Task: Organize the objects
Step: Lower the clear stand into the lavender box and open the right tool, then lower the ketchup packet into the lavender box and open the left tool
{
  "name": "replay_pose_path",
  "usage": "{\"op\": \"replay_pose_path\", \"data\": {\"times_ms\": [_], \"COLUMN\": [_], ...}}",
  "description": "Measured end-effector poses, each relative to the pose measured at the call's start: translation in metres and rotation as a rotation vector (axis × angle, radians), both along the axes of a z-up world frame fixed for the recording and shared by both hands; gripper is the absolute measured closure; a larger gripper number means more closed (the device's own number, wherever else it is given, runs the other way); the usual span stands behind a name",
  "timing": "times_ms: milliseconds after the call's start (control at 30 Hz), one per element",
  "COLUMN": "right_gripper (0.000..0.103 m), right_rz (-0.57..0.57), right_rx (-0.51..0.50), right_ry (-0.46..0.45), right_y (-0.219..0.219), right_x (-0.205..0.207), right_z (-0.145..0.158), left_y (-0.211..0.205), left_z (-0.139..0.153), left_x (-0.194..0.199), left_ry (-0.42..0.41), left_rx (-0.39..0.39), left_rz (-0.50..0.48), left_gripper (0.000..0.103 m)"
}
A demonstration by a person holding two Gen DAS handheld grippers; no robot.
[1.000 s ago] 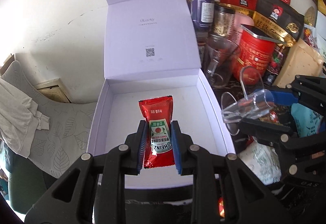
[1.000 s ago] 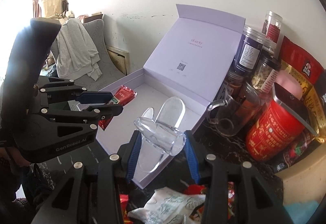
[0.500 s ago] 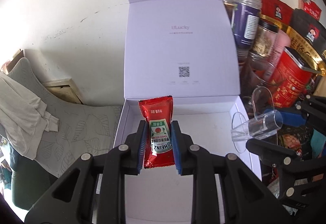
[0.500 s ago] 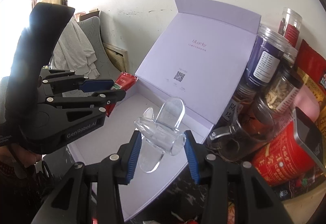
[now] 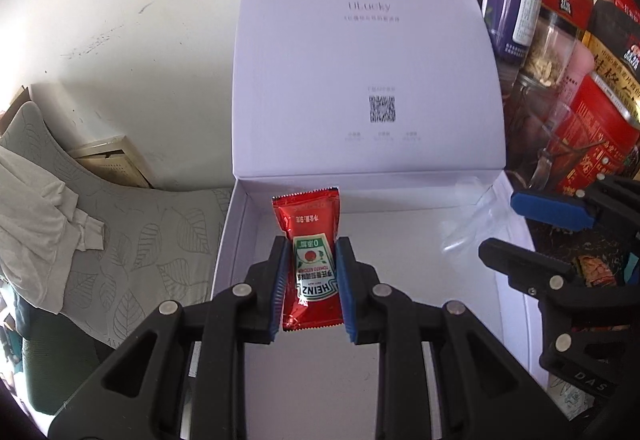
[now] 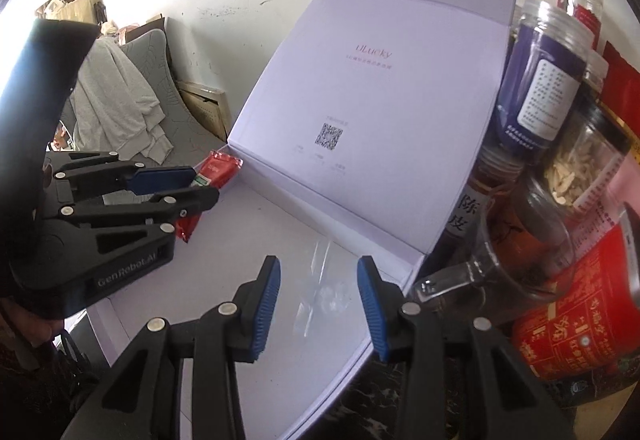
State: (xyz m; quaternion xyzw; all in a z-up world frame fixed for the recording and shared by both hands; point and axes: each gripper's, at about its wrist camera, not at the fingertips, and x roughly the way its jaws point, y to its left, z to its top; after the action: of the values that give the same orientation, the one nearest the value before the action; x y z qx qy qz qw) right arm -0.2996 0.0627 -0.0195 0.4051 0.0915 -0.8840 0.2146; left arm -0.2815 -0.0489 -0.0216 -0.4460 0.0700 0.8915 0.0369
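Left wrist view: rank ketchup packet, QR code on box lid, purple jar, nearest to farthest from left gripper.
1. ketchup packet, clamped in the left gripper.
2. QR code, on the upright lid, straight ahead.
3. purple jar, upper right, beyond the lid.

Clear cup (image 6: 326, 290) washed out, outline unclear.

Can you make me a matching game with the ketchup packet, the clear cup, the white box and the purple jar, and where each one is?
Things:
1. ketchup packet
2. clear cup
3. white box
4. purple jar

Places or states:
A. stands beside the box, on its right
B. pinched in the left gripper
C. lid standing open
D. between the pads of the right gripper

Pairs: 1-B, 2-D, 3-C, 4-A
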Motion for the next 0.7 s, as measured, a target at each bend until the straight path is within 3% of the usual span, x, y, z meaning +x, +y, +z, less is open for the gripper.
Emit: {"op": "replay_pose_path", "data": {"times_ms": [400,700], "right_gripper": [0.066,0.066], "right_rz": [0.013,-0.037], "right_rx": [0.028,0.028], "right_ry": [-0.023,-0.021], "right_y": [-0.006,0.004], "right_x": [-0.002,-0.002], "right_z": [-0.012,-0.008], "left_y": [0.004,0.008], "left_z": [-0.028,-0.023], "left_x": [-0.014,-0.014], "left_ry": [-0.074,-0.04], "left_rx": [0.036,-0.006], "left_rz": [-0.045,-0.016], "left_gripper": [0.08,0.073]}}
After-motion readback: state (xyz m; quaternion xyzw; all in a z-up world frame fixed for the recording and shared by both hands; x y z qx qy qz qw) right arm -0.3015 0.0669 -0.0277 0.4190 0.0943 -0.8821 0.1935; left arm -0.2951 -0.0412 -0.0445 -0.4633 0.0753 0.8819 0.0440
